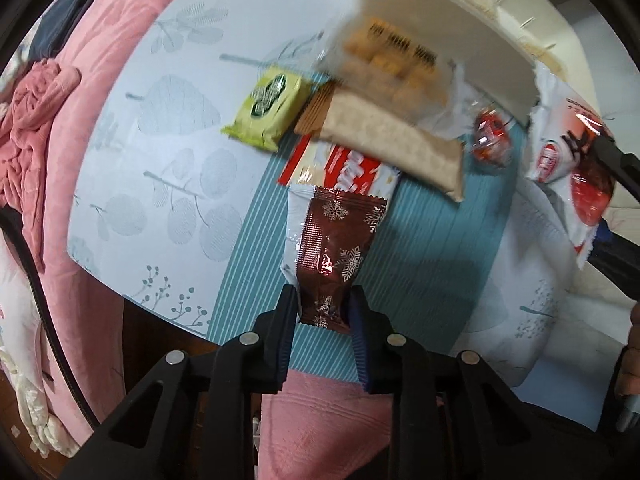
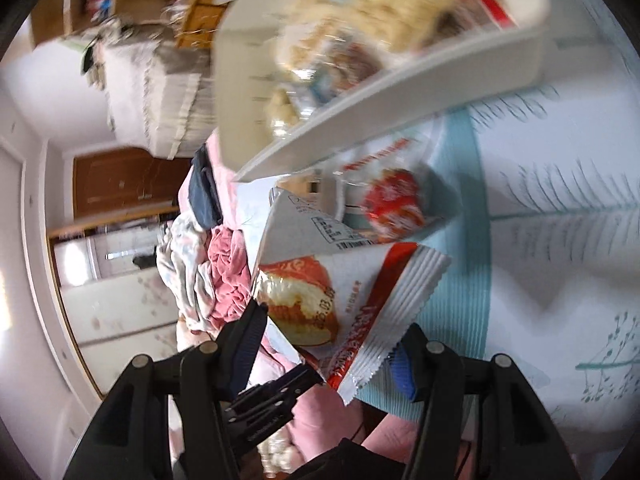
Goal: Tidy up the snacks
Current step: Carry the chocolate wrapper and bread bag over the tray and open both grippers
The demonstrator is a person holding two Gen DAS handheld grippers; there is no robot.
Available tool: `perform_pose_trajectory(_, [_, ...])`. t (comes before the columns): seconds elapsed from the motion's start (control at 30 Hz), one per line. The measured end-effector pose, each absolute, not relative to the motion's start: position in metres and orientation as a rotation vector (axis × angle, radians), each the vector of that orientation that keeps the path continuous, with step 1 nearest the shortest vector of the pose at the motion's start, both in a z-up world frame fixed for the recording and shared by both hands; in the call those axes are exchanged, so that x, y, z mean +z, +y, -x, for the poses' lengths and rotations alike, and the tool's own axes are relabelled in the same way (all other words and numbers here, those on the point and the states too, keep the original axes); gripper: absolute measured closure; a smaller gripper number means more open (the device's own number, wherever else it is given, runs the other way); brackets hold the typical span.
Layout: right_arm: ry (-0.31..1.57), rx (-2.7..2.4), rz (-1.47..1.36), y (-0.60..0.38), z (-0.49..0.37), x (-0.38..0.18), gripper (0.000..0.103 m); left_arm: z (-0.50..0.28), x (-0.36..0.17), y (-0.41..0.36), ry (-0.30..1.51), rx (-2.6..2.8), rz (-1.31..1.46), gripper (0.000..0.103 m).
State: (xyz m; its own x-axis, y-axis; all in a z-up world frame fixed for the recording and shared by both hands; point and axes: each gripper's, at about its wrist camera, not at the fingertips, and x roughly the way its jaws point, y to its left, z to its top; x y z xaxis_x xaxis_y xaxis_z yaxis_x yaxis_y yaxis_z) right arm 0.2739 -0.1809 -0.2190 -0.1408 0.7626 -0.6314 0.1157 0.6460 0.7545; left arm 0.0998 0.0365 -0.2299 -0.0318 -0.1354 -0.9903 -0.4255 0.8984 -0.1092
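While both tools grip packets, white bin point(image 1: 448, 36) close above loose snacks point(image 1: 376, 136)

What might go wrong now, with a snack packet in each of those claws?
The left gripper pinches only the bottom end of the brown snowflake packet, so it could slip out. The right gripper holds the red-and-white cake packet near one corner; the packet might swing or drop. The white bin already looks full, so added packets may spill over.
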Motion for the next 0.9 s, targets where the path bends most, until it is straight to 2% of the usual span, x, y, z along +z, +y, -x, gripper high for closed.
perform_pose_trajectory(0.5, [1.327,0.788,-0.489,-0.155,-0.281,-0.144,0.047,-0.168,-0.123,0.035,1.378,0.148,0.348,0.079])
perform_pose_trajectory(0.9, [1.146,0.649,-0.367,-0.158,-0.311,-0.124,0.047,-0.245,-0.103,0.043,1.228,0.007,0.306,0.079])
